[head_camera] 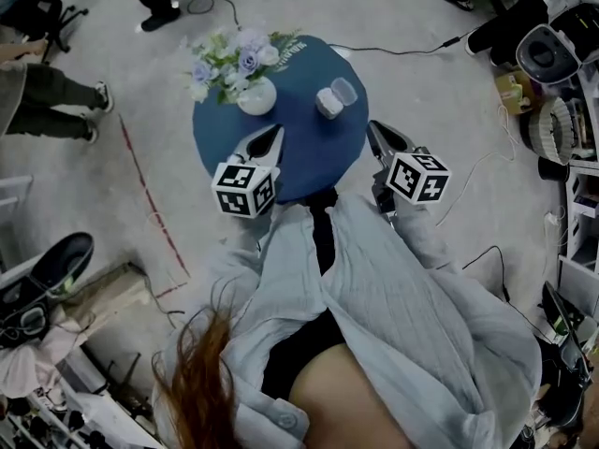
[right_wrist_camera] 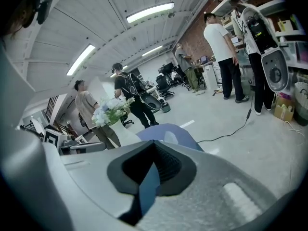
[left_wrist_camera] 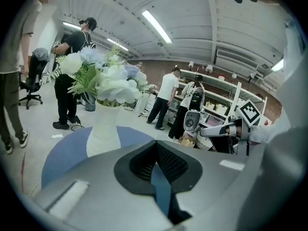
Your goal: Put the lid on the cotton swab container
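1. The step in hand is the approach, and nothing is held yet. The cotton swab container [head_camera: 328,102] stands on the round blue counter [head_camera: 309,162], off to the right of the vase [head_camera: 255,97] as the head view shows it.
2. The lid [head_camera: 345,90] looks to be the clear piece on the far side of the container from the vase, touching it or nearly so. It is not on the container. At this size I cannot be sure which of the two pieces is which.
3. The left tool [head_camera: 276,133] hangs over the counter on the person's side of the vase, pointing roughly at it. In the left gripper view its jaws meet at the tips with nothing between them.
4. The right tool [head_camera: 374,131] is farther from the vase than the container is, at the counter's edge on the person's side. Its jaws are likewise pressed together and empty, and the right gripper view has the vase to the left of its line.
5. Next, I judge, the right tool must spread its jaws and reach to the lid, since it is the nearer one.
6. The left tool could shift from the vase toward the container to steady it.
7. The lid looks light and smooth, so the grip should be gentle and it should be lowered level.
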Demonstrator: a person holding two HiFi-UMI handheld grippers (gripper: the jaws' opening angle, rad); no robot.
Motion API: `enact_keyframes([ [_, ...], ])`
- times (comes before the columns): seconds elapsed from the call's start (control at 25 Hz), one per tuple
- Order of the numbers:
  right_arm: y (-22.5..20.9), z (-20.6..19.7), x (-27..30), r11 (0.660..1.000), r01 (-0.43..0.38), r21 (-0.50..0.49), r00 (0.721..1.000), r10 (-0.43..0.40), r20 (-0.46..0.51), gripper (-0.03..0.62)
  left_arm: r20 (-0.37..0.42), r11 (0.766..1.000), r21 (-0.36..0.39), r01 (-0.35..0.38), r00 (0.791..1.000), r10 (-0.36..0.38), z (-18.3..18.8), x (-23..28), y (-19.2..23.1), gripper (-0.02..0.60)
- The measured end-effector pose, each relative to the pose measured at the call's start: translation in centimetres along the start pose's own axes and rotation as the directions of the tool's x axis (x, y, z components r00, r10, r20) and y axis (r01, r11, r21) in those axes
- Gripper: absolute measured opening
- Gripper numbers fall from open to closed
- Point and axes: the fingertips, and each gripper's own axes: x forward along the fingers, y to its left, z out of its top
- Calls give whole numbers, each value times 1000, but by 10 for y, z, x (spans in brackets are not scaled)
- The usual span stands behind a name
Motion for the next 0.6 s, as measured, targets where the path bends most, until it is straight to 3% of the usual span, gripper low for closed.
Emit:
enact_keyframes([
  [0.6,-57,26,55,1000,-21,-1,996,21,-86,2,-61,999,24,-47,997,48,7,62,2,17],
])
